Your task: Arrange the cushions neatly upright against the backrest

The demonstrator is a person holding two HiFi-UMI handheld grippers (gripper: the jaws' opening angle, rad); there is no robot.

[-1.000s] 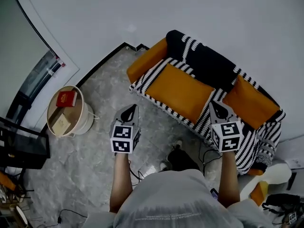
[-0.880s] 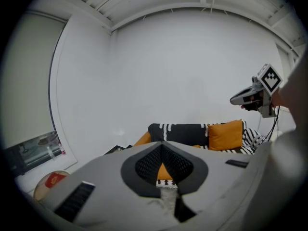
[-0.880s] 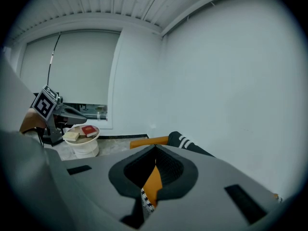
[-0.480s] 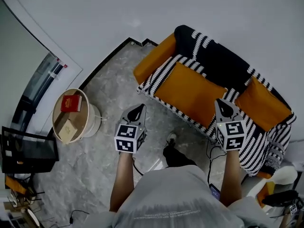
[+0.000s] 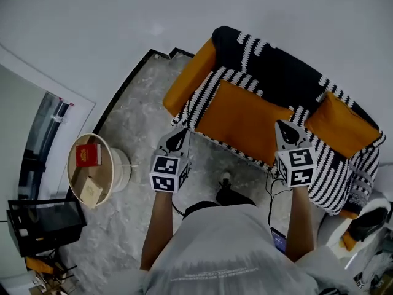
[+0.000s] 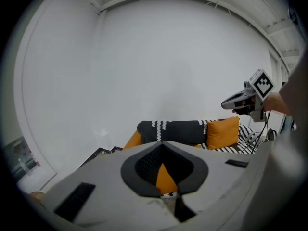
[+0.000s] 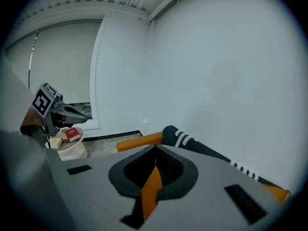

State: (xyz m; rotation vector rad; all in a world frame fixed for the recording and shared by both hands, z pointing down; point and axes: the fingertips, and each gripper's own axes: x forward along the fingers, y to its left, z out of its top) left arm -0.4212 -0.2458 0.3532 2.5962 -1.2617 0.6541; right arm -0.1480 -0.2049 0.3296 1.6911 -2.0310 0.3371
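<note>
Cushion corner — seemingly behind right tool

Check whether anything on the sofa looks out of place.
The large orange cushion lies flat on the sofa seat instead of standing against the backrest. The other orange cushion, at the right end, looks upright.

The sofa wears a knitted-looking cloth cover in black and white stripes. Its seat cushion and the side cushion at three o'clock are plain orange cloth, matt and smooth. The throw at one o'clock is a dark knit with white stitching. The floor looks like grey veined stone with a faint sheen. The wall is smooth, matt white. The round table at eight o'clock has a pale, wood-like top. The left gripper and right gripper have matt grey plastic shells.
</note>
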